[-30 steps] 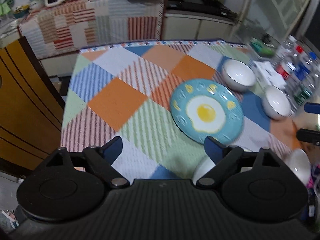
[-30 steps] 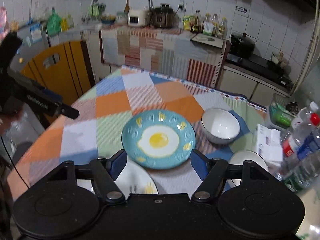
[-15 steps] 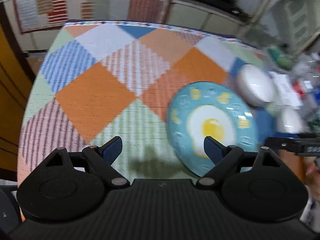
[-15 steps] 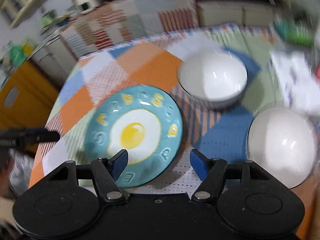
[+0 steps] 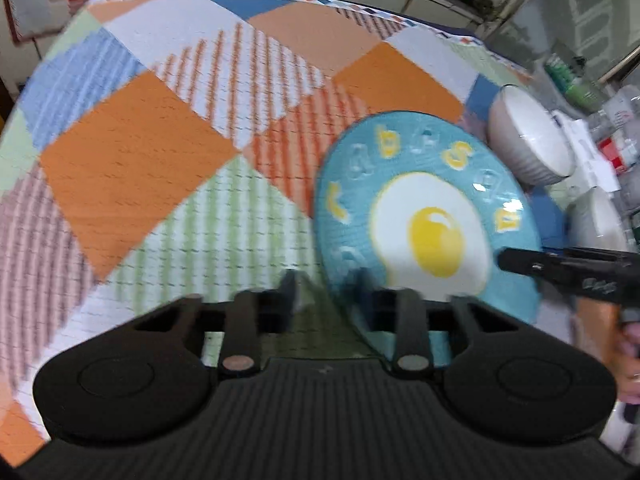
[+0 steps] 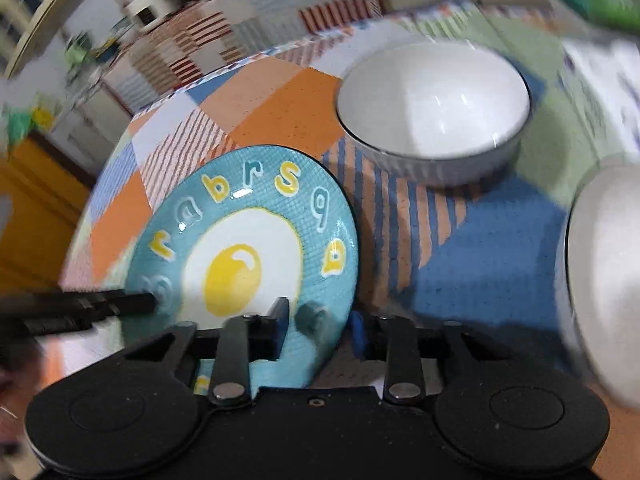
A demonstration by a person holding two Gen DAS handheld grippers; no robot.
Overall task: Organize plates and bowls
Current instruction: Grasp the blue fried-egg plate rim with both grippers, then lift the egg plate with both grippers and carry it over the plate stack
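Note:
A teal plate (image 5: 424,208) with a fried-egg picture lies on the patchwork tablecloth (image 5: 132,160). My left gripper (image 5: 324,292) is closing on the plate's near left rim, one finger over the plate and the other outside it. In the right wrist view the plate (image 6: 248,240) has its near right rim between the fingers of my right gripper (image 6: 318,318), which is also closing. Each gripper shows in the other's view as a black bar reaching onto the plate. Two white bowls (image 6: 432,108) (image 6: 604,280) stand to the right of the plate, apart from it.
Bottles and a white packet (image 5: 592,148) crowd the table's right edge behind the bowls. An orange cabinet door (image 6: 32,220) stands past the table's left side. A counter draped in striped cloth (image 6: 192,40) runs along the back.
Both grippers have dropped to the plate from above, and the right one has rolled. Their jaws, wide before, have narrowed around opposite sides of its rim.

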